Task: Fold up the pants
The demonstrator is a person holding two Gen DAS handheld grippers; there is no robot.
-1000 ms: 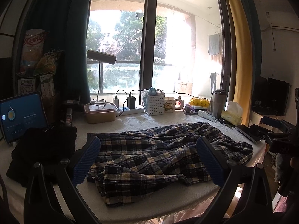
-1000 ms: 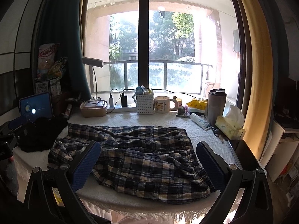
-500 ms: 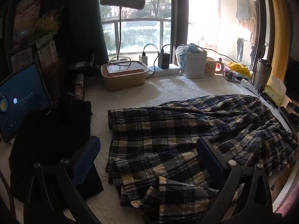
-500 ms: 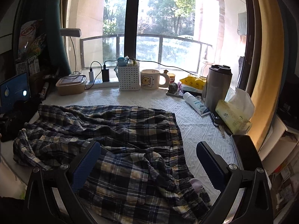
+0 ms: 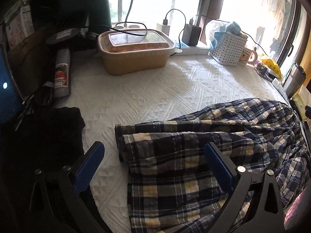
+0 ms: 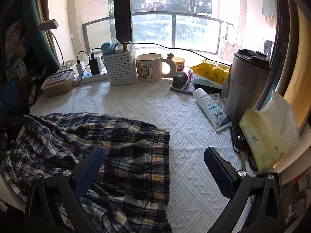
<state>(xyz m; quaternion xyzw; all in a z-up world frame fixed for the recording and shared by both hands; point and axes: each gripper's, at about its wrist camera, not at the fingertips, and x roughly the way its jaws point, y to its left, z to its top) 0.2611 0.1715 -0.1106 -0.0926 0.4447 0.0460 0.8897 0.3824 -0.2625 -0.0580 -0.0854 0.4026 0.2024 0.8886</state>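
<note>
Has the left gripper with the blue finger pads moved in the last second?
Yes. The left gripper has moved forward and down toward the plaid pants: the tan lidded container by the window now looms much larger and nearer.

Left gripper [image 5: 153,168], right gripper [image 6: 153,171], black frames, blue ribbed pads, silver screws

Plaid cotton pants [image 6: 81,145] lie crumpled on the desk [image 6: 184,116]. Behind them, left to right along the window: lidded tan food container [image 6: 56,83], white perforated basket [image 6: 121,68], cream bear-print mug [image 6: 149,68], steel travel tumbler [image 6: 245,83].
</note>
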